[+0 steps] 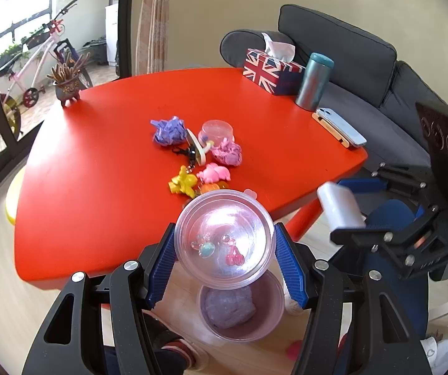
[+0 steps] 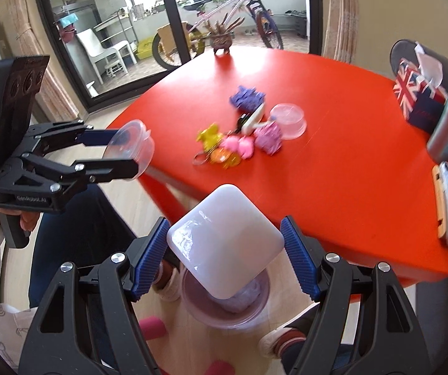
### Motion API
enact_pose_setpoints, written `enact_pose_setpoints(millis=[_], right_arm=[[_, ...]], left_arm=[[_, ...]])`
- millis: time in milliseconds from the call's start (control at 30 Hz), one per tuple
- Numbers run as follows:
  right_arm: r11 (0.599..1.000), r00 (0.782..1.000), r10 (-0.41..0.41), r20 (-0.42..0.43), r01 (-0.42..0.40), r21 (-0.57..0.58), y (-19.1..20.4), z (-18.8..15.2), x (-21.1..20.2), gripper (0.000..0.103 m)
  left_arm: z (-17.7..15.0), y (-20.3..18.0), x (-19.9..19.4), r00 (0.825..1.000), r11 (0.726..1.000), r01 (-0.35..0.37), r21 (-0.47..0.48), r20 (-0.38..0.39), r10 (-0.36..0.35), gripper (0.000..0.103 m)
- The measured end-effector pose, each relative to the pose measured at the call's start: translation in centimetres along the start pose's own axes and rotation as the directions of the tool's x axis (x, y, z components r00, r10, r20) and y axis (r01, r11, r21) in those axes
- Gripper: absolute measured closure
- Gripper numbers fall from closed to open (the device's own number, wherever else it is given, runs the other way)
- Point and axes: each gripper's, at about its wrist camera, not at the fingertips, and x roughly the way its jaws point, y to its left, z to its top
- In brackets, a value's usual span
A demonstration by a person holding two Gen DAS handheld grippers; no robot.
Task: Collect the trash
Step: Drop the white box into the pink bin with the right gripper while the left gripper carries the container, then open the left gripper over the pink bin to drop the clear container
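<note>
- The left gripper [image 1: 224,243] holds a clear round container [image 1: 224,239], blue fingers [image 1: 163,265] pressed on either side; small pastel charms lie inside it, too small to make out.
- In the right wrist view that same container [image 2: 130,148] shows at 9 o'clock, off the desk's edge, with the far finger partly hidden behind it.
- The right gripper [image 2: 225,250] clamps a white rounded-square box [image 2: 224,243] between its fingers [image 2: 299,262]; the box looks milky and its contents cannot be read.
- Under both grippers a pink bin [image 1: 241,309] stands on the floor, its upper rim hidden by the held things; a crumpled lilac wad lies inside.
- On the red desk [image 1: 99,156], toward 12 o'clock from the left gripper, lies a cluster: a purple paper ball [image 1: 167,131], a pink paper ball [image 1: 227,153], a clear lidded tub [image 1: 217,129], a yellow toy [image 1: 182,183] and a pink toy [image 1: 214,172]. An orange piece behind the container's rim is mostly hidden.
- The cluster is motion-blurred in the right wrist view.
- At the desk's 1 to 2 o'clock edge stand a Union Jack tissue box [image 1: 271,70], a teal flask [image 1: 314,81] and a phone [image 1: 339,126].
- A potted plant [image 1: 66,82] stands at 10 o'clock.
</note>
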Motion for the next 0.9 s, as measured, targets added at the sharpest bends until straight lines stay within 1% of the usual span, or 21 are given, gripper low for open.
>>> enact_pose_setpoints(millis=[167,233,267,300,500,900], right_arm=[[0.999,0.999,0.037,-0.023,-0.037,-0.008,0.8,-1.2,1.1,0.030],[0.999,0.999,0.039,-0.022,-0.039,-0.006,0.9,-1.5,1.4,0.019],[0.999,0.999,0.036,-0.014,-0.036,0.001,0.8,-1.6,1.3,0.013],[0.999,0.999,0.035,-0.008,-0.035,0.013,0.7,-1.6,1.3,0.011],[0.999,1.000,0.012,0.011,-0.012,0.046,-0.2,-1.4,0.8,0.008],[0.994,0.996,-0.065,0.054,0.060,0.087,-2.0,-1.4,-1.5,0.007]], left_arm=[[-1.2,-0.3,-0.3,1.000,1.000,0.008,-0.007,0.000,-0.008,0.043],[-1.5,-0.3,-0.3,1.000,1.000,0.010,-0.010,-0.002,-0.010,0.043],[-1.7,-0.3,-0.3,1.000,1.000,0.010,-0.012,-0.004,-0.010,0.043],[-1.8,-0.3,-0.2,1.000,1.000,0.010,-0.012,-0.008,-0.010,0.043],[-2.2,-0.6,0.1,1.000,1.000,0.021,-0.006,-0.019,-0.021,0.043],[-2.8,-2.7,1.3,0.996,0.997,0.061,0.044,-0.063,-0.058,0.043]])
